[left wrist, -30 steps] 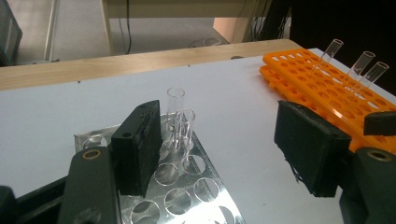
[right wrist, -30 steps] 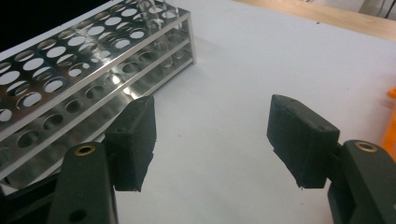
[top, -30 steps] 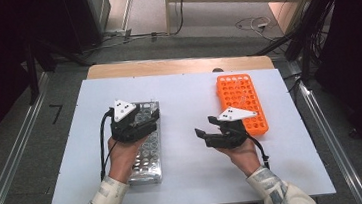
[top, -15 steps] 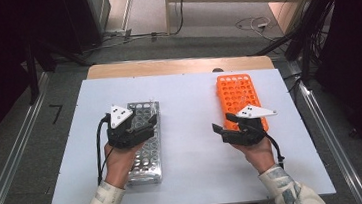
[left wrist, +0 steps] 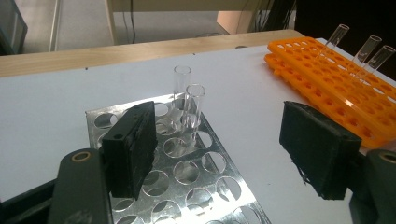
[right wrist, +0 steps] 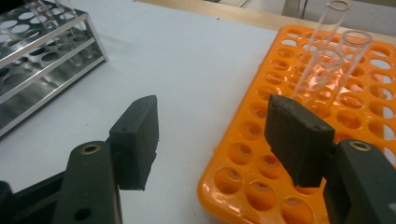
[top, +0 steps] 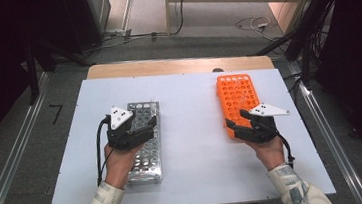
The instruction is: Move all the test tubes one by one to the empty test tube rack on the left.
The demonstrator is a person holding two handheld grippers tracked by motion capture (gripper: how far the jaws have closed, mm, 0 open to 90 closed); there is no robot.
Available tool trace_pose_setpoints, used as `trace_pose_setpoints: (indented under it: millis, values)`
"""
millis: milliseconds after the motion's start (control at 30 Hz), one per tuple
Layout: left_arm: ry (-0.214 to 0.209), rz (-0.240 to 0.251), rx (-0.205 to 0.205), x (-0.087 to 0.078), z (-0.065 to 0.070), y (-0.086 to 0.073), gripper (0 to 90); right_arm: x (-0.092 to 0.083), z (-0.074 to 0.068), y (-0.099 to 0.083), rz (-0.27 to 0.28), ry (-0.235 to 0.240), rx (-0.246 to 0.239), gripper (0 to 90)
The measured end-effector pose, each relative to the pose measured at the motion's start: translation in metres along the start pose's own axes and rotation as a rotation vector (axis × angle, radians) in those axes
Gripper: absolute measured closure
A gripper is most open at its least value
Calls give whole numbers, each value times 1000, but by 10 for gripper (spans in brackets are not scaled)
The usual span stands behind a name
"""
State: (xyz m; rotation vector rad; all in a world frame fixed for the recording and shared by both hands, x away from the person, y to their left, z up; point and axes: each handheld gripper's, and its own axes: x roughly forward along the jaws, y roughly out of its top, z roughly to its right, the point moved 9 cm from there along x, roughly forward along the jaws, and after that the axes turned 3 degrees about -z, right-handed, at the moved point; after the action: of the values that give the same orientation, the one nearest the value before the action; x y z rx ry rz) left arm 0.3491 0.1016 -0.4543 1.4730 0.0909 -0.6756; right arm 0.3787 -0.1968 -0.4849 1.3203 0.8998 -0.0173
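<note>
Two grippers stand over a white table (top: 193, 146), each with its jaws spread and nothing between the pads. The left gripper (left wrist: 224, 154) hovers above the near half of a metal rack (top: 144, 140) on the left of the table; its jaws have just been opening. Two clear tubes (left wrist: 189, 105) stand upright in the far holes of that rack, beyond the pads. The right gripper (right wrist: 219, 140) hangs over the near left corner of an orange rack (top: 239, 101) on the right, jaws wide though they have just been closing slightly. Three clear tubes (right wrist: 327, 60) lean in the orange rack's holes, just beyond the right pad, untouched.
</note>
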Motion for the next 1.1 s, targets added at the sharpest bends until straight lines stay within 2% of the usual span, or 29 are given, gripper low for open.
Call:
trace_pose_setpoints:
  millis: [200,333,433,767,1100]
  values:
    - [-2,1,-1,0,0,0,272,1,17,-1,12,-62,13,370]
    - [4,-1,-1,1,0,0,272,9,30,-2,12,-108,34,400]
    - [4,-1,-3,2,-1,-1,272,17,38,-1,8,-125,56,436]
    - [2,-3,2,2,0,-1,276,34,50,-1,2,-162,89,551]
    - [-2,-7,5,3,1,-2,279,45,55,-2,-6,-168,104,634]
